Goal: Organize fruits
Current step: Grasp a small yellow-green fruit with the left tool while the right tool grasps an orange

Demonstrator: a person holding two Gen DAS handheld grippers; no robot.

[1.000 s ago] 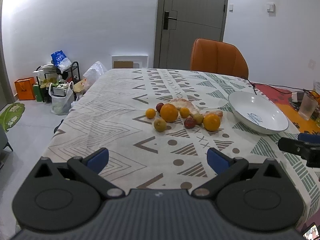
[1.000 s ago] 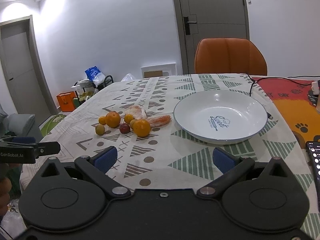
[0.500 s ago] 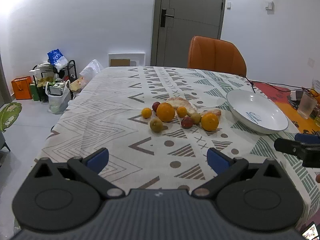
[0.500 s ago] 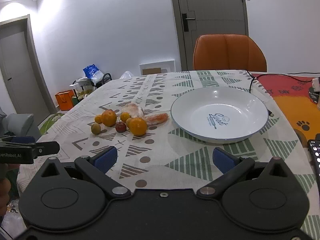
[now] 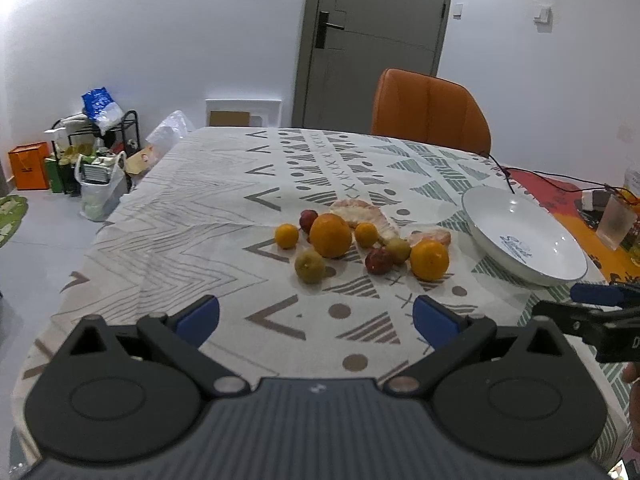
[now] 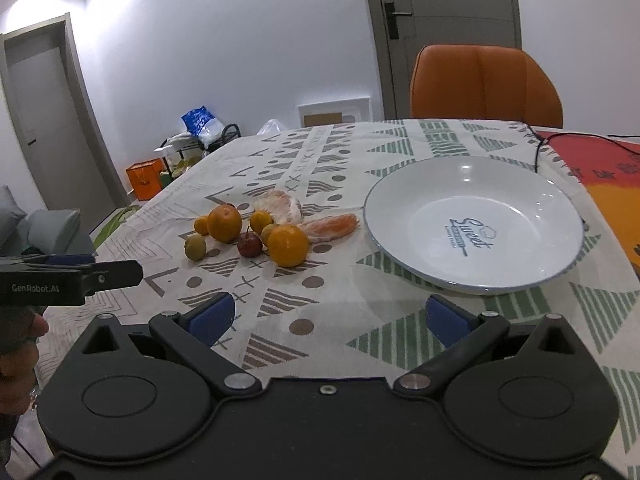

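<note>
Both cams closer to the fruit pile than 1 s ago: fruit sits larger and lower in both views, so both units are closing in on the counter (image 5: 192, 216). Nothing on the cloth has moved. Approach phase only, no pick yet.

Left hand-held gripper (image 5: 316, 316): jaws spread wide, nothing between the blue pads. Hangs over the near edge, roughly in line w/ the greenish fruit (image 5: 309, 266), well short of it.

Right hand-held gripper (image 6: 327, 316): also spread, nothing held. Aimed btw the pile and the white plate (image 6: 400, 256).

Fruit all in one cluster mid-counter, left of the plate:
- big orange (image 5: 331, 231) at centre, 2nd orange (image 5: 429, 260) on the plate side
- two small tangerines (image 5: 286, 236), (image 5: 366, 234)
- two small red fruits; near one (image 5: 378, 260) touches a 2nd greenish fruit (image 5: 398, 250)
- peeled citrus (image 5: 362, 214) at the far side, a loose peeled piece (image 6: 330, 227) just beside the plate rim

Plate has no fruit in it, so task is at the start, imo. Likely 1st grab: right unit on the 2nd orange, nearest to the plate. Round fruit, tight cluster; a nudge could roll the neighbours.
</note>
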